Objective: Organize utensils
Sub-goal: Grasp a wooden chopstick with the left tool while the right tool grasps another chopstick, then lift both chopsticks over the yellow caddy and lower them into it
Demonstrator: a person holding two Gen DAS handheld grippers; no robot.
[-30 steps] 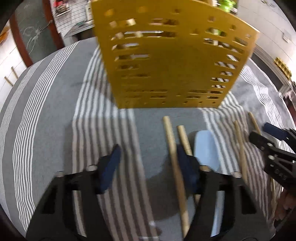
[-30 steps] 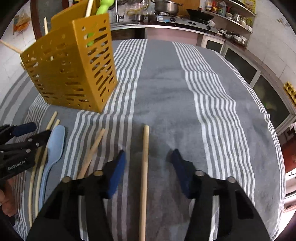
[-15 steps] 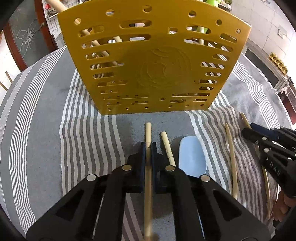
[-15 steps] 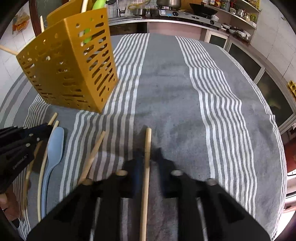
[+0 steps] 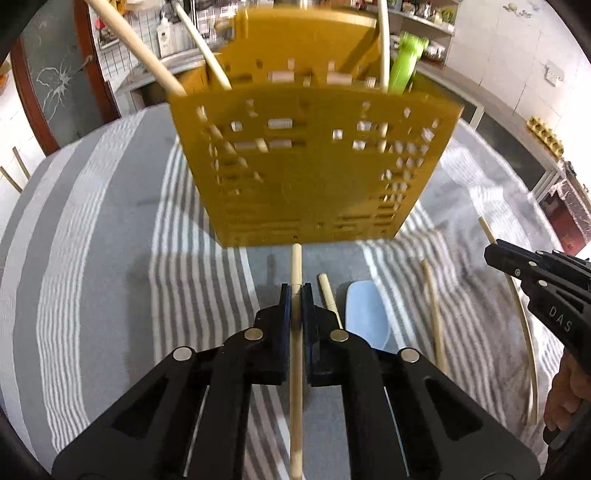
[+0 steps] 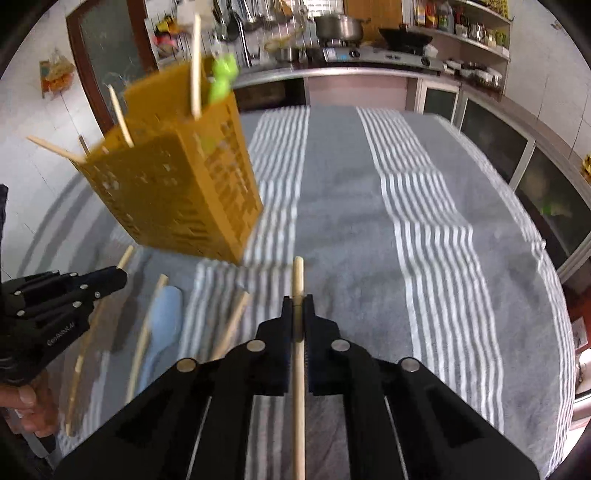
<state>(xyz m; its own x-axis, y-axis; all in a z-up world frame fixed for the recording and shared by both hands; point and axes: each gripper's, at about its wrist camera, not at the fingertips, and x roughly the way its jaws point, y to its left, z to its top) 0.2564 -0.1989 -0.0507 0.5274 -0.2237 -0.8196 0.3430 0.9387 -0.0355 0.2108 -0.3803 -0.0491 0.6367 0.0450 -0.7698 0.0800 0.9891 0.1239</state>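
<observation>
A yellow perforated utensil holder (image 5: 314,166) (image 6: 173,199) stands on the grey striped cloth (image 5: 92,258), with wooden sticks and a green utensil (image 5: 404,62) poking out of its top. My left gripper (image 5: 295,291) is shut on a wooden stick (image 5: 296,266), lifted off the cloth just in front of the holder. My right gripper (image 6: 297,302) is shut on another wooden stick (image 6: 298,273), raised to the right of the holder. A light blue spatula (image 5: 365,314) (image 6: 166,310) and several loose wooden sticks (image 5: 434,314) lie on the cloth between the two grippers.
The cloth (image 6: 369,221) covers a round table whose edge curves off at the right. Behind it runs a kitchen counter with a pot (image 6: 338,26) and stove. A person's hand (image 5: 565,398) holds the right gripper's body (image 5: 546,295).
Both grippers went from open to shut, each on a wooden stick, and then rose off the cloth with it. The holder now looks lower and farther in both views.
</observation>
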